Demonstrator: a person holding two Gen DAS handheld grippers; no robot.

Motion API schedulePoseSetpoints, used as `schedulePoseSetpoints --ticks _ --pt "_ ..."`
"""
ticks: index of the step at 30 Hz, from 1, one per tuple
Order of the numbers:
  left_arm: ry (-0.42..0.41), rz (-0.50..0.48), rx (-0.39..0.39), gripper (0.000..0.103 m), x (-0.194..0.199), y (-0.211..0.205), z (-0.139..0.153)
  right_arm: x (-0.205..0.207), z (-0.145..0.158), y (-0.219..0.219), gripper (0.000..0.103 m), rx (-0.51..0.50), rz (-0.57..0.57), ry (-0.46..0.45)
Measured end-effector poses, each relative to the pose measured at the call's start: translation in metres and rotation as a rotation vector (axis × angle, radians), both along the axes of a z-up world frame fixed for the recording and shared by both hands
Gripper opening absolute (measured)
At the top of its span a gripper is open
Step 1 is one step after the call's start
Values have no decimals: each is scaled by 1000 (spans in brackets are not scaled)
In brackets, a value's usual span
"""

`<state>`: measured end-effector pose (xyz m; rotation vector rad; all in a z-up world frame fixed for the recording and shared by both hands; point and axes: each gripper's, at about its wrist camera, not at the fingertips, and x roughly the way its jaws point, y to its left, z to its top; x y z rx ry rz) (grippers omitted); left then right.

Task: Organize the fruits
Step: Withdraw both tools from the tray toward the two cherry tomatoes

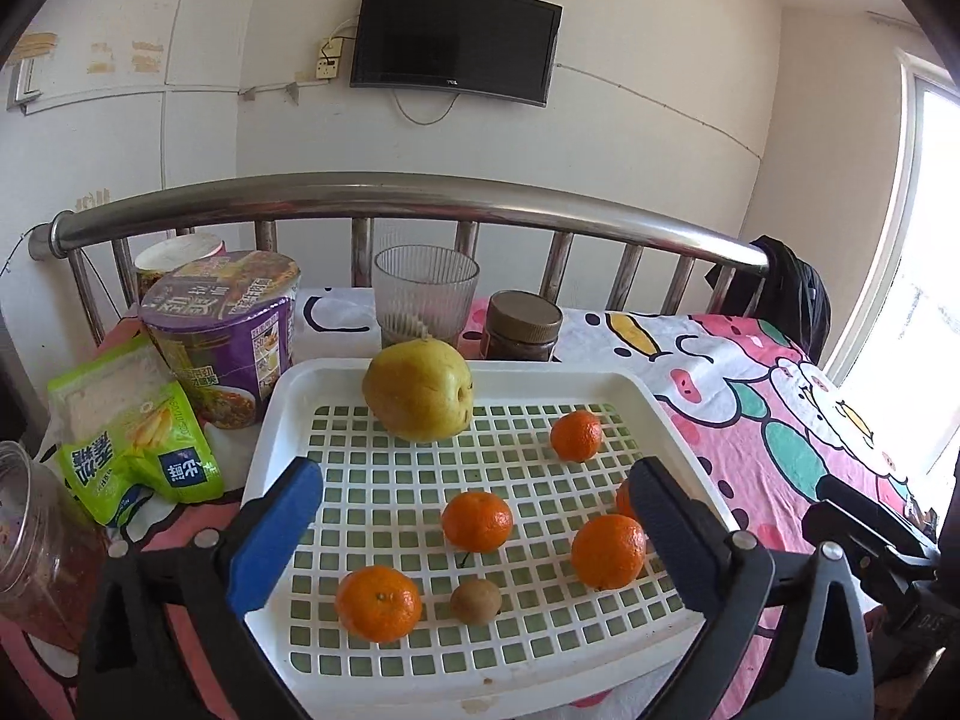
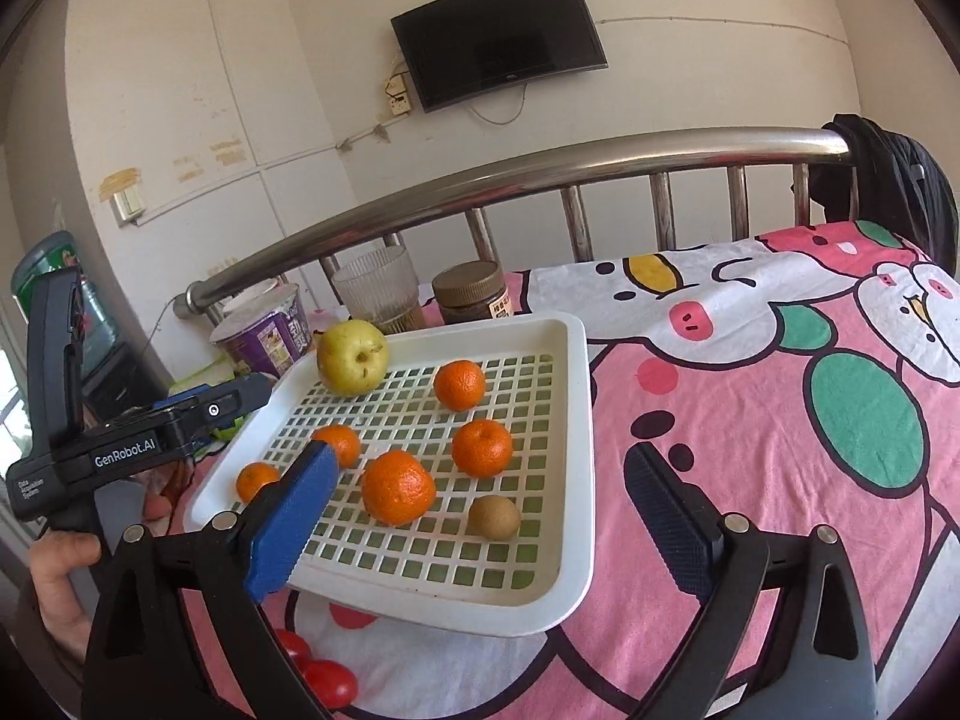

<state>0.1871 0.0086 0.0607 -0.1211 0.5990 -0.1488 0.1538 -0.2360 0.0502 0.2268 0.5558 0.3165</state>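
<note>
Ahead of both spread, empty tools, left (image 1: 474,531) and right (image 2: 480,510), a white tray (image 2: 576,420) rests on a pink cartoon bedsheet (image 2: 750,420). Beyond it stand a steel bed rail (image 1: 384,195) and wall TV (image 1: 453,39). The left tool's body reads "GenRobot.AI".

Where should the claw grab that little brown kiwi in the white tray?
Probably from straight above, pinching the kiwi across its narrow middle. It lies on its side on the tray grid, apart from the nearest orange, so there is room for a finger on each side. The open right claw looks closest.
</note>
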Motion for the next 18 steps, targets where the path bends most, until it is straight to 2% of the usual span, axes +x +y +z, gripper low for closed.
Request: schedulePoseSetpoints --ticks 5,8,13,18 --pt "-69 17 -30 103 -37 10 21 -20 19 -8 102 59 -18 -69" --pt "-98 25 -22 103 -59 12 27 -36 26 -9 103 68 -14 -103" --pt "-128 23 -10 103 -91 15 29 -58 30 -9 103 94 -2 -140" --pt "-122 20 -5 103 -110 15 20 -74 29 -9 103 98 3 -151"
